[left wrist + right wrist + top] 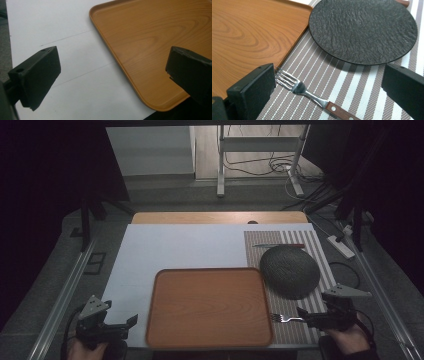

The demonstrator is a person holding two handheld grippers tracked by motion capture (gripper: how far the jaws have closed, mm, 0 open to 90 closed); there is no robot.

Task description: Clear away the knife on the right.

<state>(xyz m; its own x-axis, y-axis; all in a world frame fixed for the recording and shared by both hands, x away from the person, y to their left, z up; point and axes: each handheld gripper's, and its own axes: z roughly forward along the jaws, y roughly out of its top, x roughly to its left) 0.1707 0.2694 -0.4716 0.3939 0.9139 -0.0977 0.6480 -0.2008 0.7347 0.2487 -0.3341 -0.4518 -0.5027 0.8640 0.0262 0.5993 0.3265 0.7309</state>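
A white table surface (pixel 175 250) carries a wooden tray (pixel 210 307) at the near centre and a striped placemat (pixel 320 250) along the right side. The tray's near edge runs out of sight at the bottom of the high view, and the room around the table is too dark to make out. No brand, label or writing can be read on anything. On the placemat lies a round dark plate (pixel 290 271) with a rough, slate-like face; it hides the near part of a knife (pixel 278 245) lying behind it, whose blade end points left. Just in front of the plate rests a fork (pixel 312 96) with a riveted wooden handle, its butt cut off at the bottom of the right gripper view. Its long axis runs roughly left to right across the mat, tines towards the tray and just short of its rim. The right gripper (pixel 306 316) hovers over the fork with jaws wide apart on either side of it, not pressing on it. The left gripper (pixel 127 322), jaws also spread and empty, sits at the tray's near left corner over bare white surface.
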